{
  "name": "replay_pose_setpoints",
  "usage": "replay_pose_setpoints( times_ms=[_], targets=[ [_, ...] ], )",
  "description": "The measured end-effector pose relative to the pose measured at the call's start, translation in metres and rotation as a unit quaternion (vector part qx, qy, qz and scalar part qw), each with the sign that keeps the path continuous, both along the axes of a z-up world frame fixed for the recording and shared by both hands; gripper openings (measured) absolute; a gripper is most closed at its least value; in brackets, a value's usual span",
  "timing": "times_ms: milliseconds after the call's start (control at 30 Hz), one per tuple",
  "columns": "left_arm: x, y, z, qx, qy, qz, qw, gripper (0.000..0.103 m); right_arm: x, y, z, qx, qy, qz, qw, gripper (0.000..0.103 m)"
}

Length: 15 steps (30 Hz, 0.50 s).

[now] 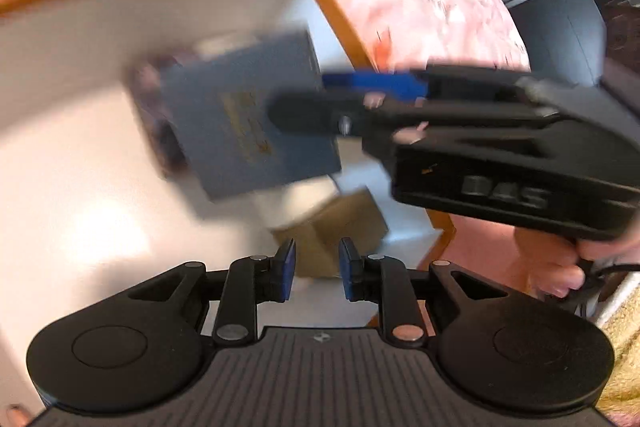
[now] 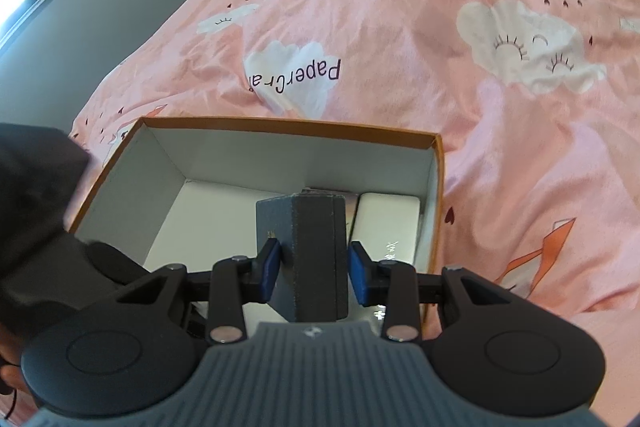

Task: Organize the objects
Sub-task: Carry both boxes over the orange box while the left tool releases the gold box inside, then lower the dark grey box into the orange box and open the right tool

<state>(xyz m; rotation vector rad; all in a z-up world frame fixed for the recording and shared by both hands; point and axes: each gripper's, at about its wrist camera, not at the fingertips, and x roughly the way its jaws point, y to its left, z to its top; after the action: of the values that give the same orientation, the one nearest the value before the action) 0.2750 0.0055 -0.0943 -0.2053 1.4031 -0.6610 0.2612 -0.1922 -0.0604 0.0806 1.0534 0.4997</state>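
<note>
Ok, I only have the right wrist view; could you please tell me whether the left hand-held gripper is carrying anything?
Observer: No, the left hand-held gripper is open and empty.
Operator: Thank you. Is anything in the box in front of it?
Observer: Yes, a small brown carton lies inside the orange box, close to the blue-grey box gripped by the right hand-held gripper.
</note>
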Motion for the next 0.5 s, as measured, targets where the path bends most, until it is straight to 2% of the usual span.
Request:
replay_pose_setpoints(
  times_ms=[133,233,267,333,367,500],
  targets=[
    [0.002,0.039,0.027,0.071,-0.073,0.040,0.9940,0.025,0.011,0.011,-0.010,0.015,0.030,-0.020,0.999,0.039],
    [0.015,0.054,0.036,0.106,-0.097,0.048,0.9885,0.025,0.024,0.024,-0.017,0.029,0.047,-0.030,0.998,0.039],
    [0.035,0.060,0.038,0.115,-0.104,0.042,0.9870,0.025,0.028,0.030,-0.020,0.032,0.051,-0.034,0.998,0.039],
    [0.041,0.067,0.037,0.140,-0.123,0.028,0.9822,0.025,0.037,0.041,-0.025,0.038,0.059,-0.039,0.997,0.039],
    [0.044,0.058,0.030,0.151,-0.130,0.019,0.9797,0.025,0.042,0.047,-0.029,0.041,0.064,-0.040,0.996,0.039],
    [0.026,0.048,0.028,0.179,-0.142,-0.009,0.9735,0.025,0.059,0.067,-0.044,0.049,0.090,-0.037,0.994,0.039]
  ],
)
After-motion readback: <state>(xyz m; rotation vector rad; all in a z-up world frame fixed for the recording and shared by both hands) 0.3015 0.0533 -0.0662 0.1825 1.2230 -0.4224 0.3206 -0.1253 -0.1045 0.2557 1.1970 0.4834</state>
